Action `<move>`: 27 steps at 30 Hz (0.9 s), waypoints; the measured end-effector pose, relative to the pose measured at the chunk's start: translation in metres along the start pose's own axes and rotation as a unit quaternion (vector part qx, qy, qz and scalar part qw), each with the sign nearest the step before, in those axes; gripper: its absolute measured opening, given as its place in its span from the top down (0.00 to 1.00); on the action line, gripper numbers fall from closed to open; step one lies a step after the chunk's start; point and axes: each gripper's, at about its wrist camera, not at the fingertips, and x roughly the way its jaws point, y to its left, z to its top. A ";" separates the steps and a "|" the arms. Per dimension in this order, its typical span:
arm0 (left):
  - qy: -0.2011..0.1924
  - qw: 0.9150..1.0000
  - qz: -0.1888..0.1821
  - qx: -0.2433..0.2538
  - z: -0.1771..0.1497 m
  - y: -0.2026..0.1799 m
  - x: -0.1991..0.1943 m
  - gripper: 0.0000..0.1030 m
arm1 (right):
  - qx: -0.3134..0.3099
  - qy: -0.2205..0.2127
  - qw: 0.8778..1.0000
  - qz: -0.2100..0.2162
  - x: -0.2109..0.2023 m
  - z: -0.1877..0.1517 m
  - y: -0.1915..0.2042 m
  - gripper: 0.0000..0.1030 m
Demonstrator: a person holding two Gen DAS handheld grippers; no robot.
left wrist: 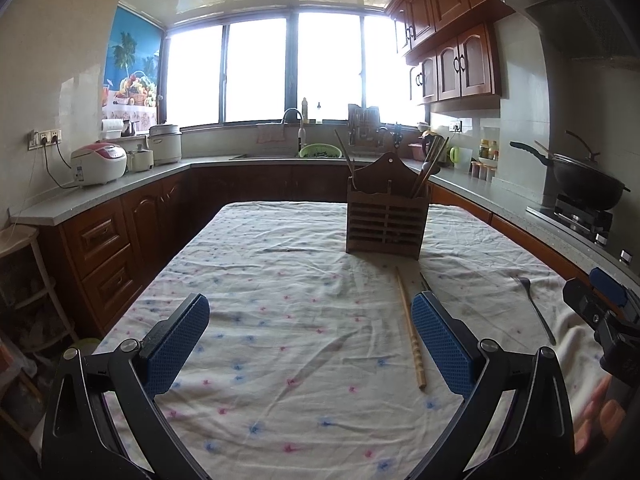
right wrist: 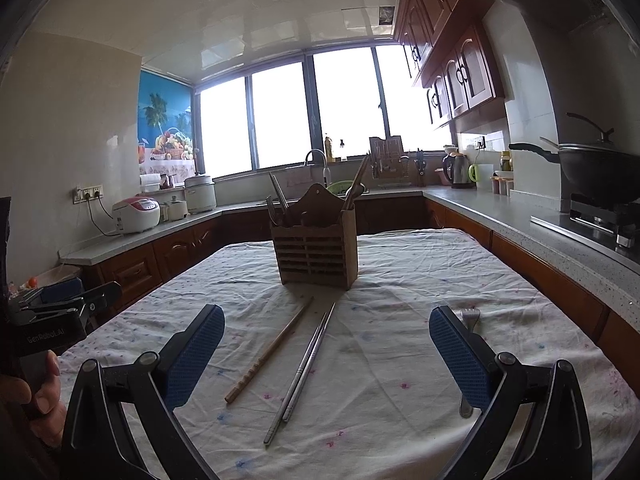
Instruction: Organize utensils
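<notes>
- On the cloth-covered counter (left wrist: 280, 280), in the left wrist view, the left tongs (left wrist: 310, 344) hang spread wide with nothing between the blue pads.
- A wooden chopstick (left wrist: 410, 328) lies just inside the right pad, pointing toward the wooden holder (left wrist: 386, 220), which stands upright farther back with a few utensils already in it.
- A fork (left wrist: 536, 308) lies well to the right on the cloth; the dark tip of another utensil shows just beside the chopstick, mostly hidden by the pad.
- The right tongs show at the right edge of this view, but how they stand cannot be told from here.
- In the right wrist view, the right tongs (right wrist: 326, 356) are also spread and empty, low over the cloth.
- Between the pads lie the wooden chopstick (right wrist: 270, 354) and a pair of metal chopsticks (right wrist: 304, 372), the pair touching each other, all pointing toward the holder (right wrist: 316, 256).
- The fork (right wrist: 468, 316) lies behind the right pad, partly hidden.
- The left tongs (right wrist: 60, 304) appear at the left edge, held in a hand (right wrist: 44, 396).
- Likely handling: every piece is light and stiff. The metal pair looks smooth and may slip or roll, so a pinch across the middle seems safest; the wooden stick should grip better, perhaps near its ridged end.
</notes>
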 end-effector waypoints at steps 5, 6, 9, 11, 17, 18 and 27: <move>-0.006 1.000 0.000 0.000 -0.002 -0.001 -0.002 0.00 | -0.008 -0.014 1.000 0.005 -0.005 -0.002 0.005 0.00; -0.006 1.000 0.000 0.000 -0.002 0.000 -0.002 0.00 | -0.010 -0.014 1.000 0.005 -0.005 -0.003 0.006 0.00; -0.005 1.000 0.001 0.001 -0.003 0.000 -0.002 0.00 | -0.010 -0.011 1.000 0.006 -0.004 -0.005 0.006 0.00; -0.004 1.000 0.001 0.000 -0.003 0.000 -0.002 0.00 | -0.008 -0.009 1.000 0.005 -0.002 -0.006 0.005 0.00; -0.001 1.000 0.003 -0.001 -0.002 0.000 -0.001 0.00 | -0.003 -0.007 1.000 0.003 -0.001 -0.007 0.002 0.00; -0.001 1.000 0.003 -0.001 -0.002 0.000 -0.001 0.00 | -0.003 -0.007 1.000 0.004 -0.001 -0.008 0.003 0.00; -0.008 1.000 0.005 0.004 0.000 0.000 -0.003 0.00 | -0.007 -0.010 1.000 0.004 -0.001 -0.007 0.004 0.00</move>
